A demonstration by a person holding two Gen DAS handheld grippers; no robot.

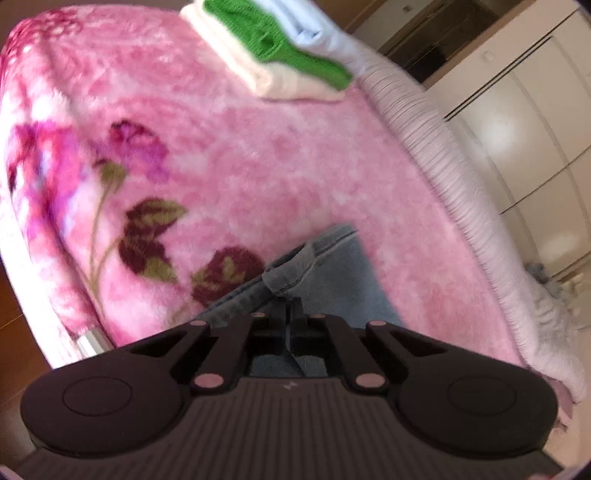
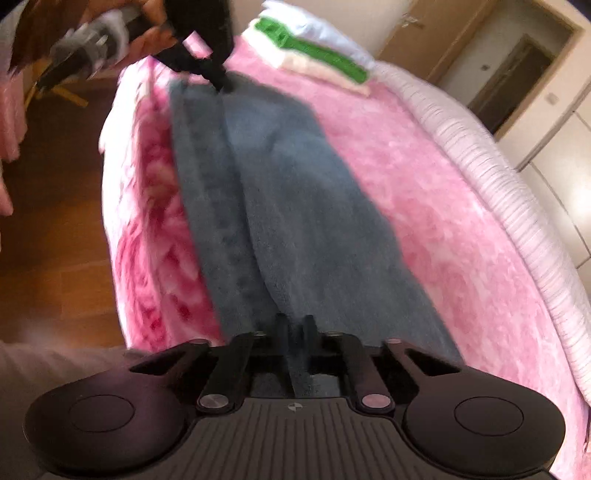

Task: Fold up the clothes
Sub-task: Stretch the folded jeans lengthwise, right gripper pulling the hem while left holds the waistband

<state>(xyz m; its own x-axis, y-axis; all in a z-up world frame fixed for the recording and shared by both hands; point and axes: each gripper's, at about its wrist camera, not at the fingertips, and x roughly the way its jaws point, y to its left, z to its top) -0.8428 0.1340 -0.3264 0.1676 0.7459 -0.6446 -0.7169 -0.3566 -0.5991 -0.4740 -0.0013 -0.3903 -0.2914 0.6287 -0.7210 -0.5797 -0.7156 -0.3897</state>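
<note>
A long grey-blue garment point(image 2: 288, 192) lies stretched along the near side of a pink flowered blanket point(image 2: 424, 192). My right gripper point(image 2: 294, 319) is shut on its near end, with a strip of the cloth pinched between the fingers. At the far end, the left gripper point(image 2: 221, 83) bites the cloth, held by a person's hand point(image 2: 147, 33). In the left wrist view, my left gripper point(image 1: 291, 302) is shut on a stitched, bunched edge of the grey-blue garment point(image 1: 332, 273), which rests on the blanket point(image 1: 258, 155).
A stack of folded clothes point(image 1: 280, 55), cream, green and pale blue, sits at the far end of the bed; the same stack point(image 2: 317, 48) shows in the right wrist view. A white ribbed bed edge point(image 1: 443, 184) borders pale cabinets point(image 1: 517, 110). Wooden floor point(image 2: 55, 221) lies left.
</note>
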